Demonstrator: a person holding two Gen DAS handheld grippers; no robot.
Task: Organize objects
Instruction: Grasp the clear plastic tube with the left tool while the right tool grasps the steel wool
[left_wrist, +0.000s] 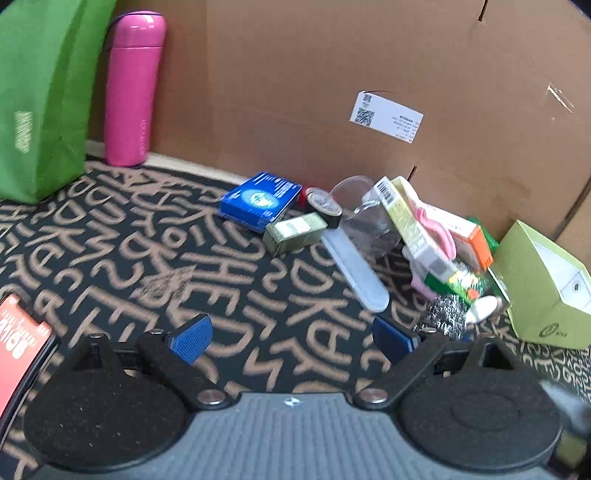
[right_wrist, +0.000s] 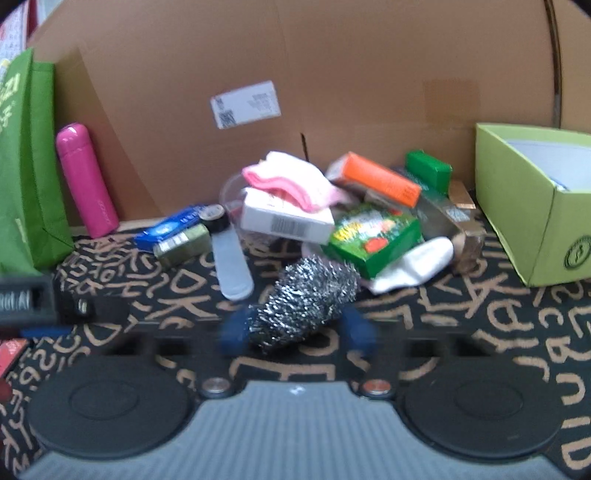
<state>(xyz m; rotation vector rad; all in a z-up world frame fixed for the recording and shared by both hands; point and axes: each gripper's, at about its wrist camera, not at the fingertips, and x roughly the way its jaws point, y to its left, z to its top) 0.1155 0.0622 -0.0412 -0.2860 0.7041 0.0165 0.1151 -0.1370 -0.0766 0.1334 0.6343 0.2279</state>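
A silvery steel scourer (right_wrist: 306, 306) sits between the blue pads of my right gripper (right_wrist: 297, 330), which is shut on it just above the patterned mat (right_wrist: 480, 314); the same scourer (left_wrist: 445, 314) shows at the pile's near edge in the left wrist view. Behind it lies a heap: a green printed box (right_wrist: 373, 240), a white barcode box (right_wrist: 288, 218), pink cloth (right_wrist: 291, 181), an orange box (right_wrist: 380, 179) and a white sock (right_wrist: 417, 266). My left gripper (left_wrist: 293, 338) is open over bare mat, nothing between its pads.
A lime open box (right_wrist: 524, 214) stands at the right. A blue box (left_wrist: 258, 201), an olive box (left_wrist: 295, 232), a tape roll (left_wrist: 325, 206) and a translucent strip (left_wrist: 356, 273) lie left of the heap. Pink bottle (left_wrist: 133, 88), green bag (left_wrist: 37, 99), cardboard wall (left_wrist: 332, 74) behind.
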